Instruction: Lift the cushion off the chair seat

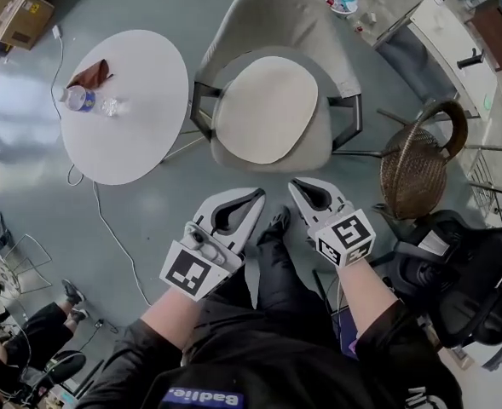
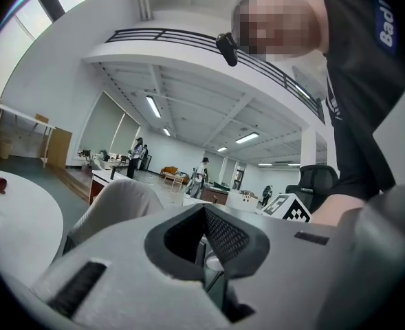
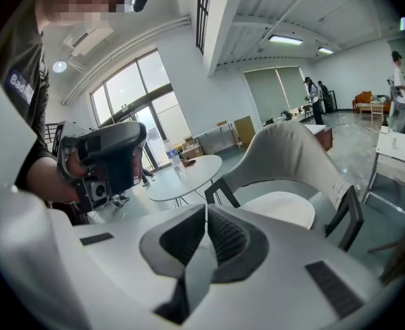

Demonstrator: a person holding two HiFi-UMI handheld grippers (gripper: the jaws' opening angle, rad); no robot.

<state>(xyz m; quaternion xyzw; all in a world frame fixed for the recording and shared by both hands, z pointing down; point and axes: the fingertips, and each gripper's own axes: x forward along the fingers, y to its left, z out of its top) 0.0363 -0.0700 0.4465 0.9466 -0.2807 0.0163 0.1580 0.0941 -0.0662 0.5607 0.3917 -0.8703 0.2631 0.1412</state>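
Head view first: the cream oval cushion (image 1: 266, 109) lies flat on the seat of the grey shell armchair (image 1: 276, 15), upper centre of the frame, nothing touching it. Below it, both tools hover over the grey floor, short of the seat's front edge. The left gripper (image 1: 256, 195) sits lower centre-left with its jaws pressed together at the tips, and the right gripper (image 1: 296, 184) sits just beside it, closed too, both pointing up-frame towards the chair. On the left stands a round white table (image 1: 140, 126) carrying a clear plastic bottle (image 1: 82, 99) and a crumpled reddish-brown cloth (image 1: 90, 75). On the right is a brown wicker basket with a curved handle (image 1: 412, 173).

Over to the left gripper view: the jaws meet in the lower centre, pads together, nothing caught between them. The armchair's grey back rises just left of them, the table's white edge curves in at the far left, and the other tool's marker cube peeks in at the right.

Now the right gripper view: jaws closed again and empty (only the pads' ribbed faces meeting). The cushion shows right of centre, resting in the chair's seat beyond the jaw tips. The table and bottle stand at centre-left, and the left gripper fills the left side.
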